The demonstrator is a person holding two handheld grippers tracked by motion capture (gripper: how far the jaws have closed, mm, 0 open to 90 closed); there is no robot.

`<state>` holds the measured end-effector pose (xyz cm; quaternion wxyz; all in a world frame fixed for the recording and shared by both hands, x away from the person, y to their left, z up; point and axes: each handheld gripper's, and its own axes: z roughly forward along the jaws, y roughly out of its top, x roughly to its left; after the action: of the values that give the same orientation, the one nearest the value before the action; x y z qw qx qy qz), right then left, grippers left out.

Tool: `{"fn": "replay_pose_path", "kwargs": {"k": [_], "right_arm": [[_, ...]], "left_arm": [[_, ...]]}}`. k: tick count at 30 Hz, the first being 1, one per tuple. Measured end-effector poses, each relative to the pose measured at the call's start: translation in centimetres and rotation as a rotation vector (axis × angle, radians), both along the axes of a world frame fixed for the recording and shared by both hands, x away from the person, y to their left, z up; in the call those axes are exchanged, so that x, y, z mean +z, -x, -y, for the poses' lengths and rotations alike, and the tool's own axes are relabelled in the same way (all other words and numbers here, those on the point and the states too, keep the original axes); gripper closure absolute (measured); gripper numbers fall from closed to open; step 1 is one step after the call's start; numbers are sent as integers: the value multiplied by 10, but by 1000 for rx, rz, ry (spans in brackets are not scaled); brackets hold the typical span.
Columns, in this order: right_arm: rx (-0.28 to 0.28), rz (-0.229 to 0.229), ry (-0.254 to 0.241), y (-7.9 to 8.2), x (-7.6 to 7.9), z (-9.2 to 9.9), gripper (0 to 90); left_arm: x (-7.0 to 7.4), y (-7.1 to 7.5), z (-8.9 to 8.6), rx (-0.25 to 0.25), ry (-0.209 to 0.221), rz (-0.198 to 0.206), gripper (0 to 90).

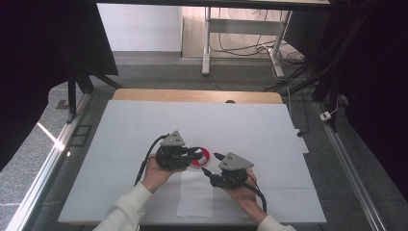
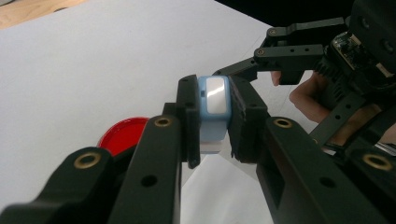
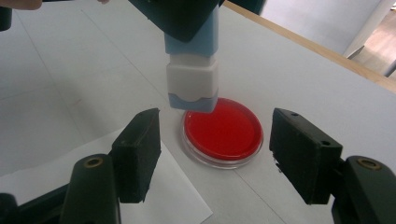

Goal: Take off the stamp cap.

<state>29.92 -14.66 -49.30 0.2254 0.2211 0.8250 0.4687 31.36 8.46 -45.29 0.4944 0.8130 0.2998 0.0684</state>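
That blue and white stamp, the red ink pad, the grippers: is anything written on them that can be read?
None readable: the stamp shows a blank shiny window, the red ink pad is plain, the sheet of paper is blank, and the left gripper bears no marking.

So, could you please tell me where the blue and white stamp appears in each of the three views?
High view: the stamp is hidden by the left tool, just left of the red ink pad.
Left gripper view: the stamp is at centre, clamped by the tool.
Right gripper view: the stamp hangs at upper centre, over the pad's near-left rim.
Shared landmark: the red ink pad.
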Motion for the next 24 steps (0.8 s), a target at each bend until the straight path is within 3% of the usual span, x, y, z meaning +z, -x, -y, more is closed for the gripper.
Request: {"fn": "replay_pose_path", "kwargs": {"k": [11,16,24], "right_arm": [[-1,-27,8,-1,-1,-12,347],[-19,-26,36,-2,-3,-21,409],[-36,-21,38,-3,-2,-27,507]], "left_arm": [[-2,-1,1,5,-1,-4,752],[-2,0,1,10,5,-4,752],[-3,-1,1,23,11,-4,753]]}}
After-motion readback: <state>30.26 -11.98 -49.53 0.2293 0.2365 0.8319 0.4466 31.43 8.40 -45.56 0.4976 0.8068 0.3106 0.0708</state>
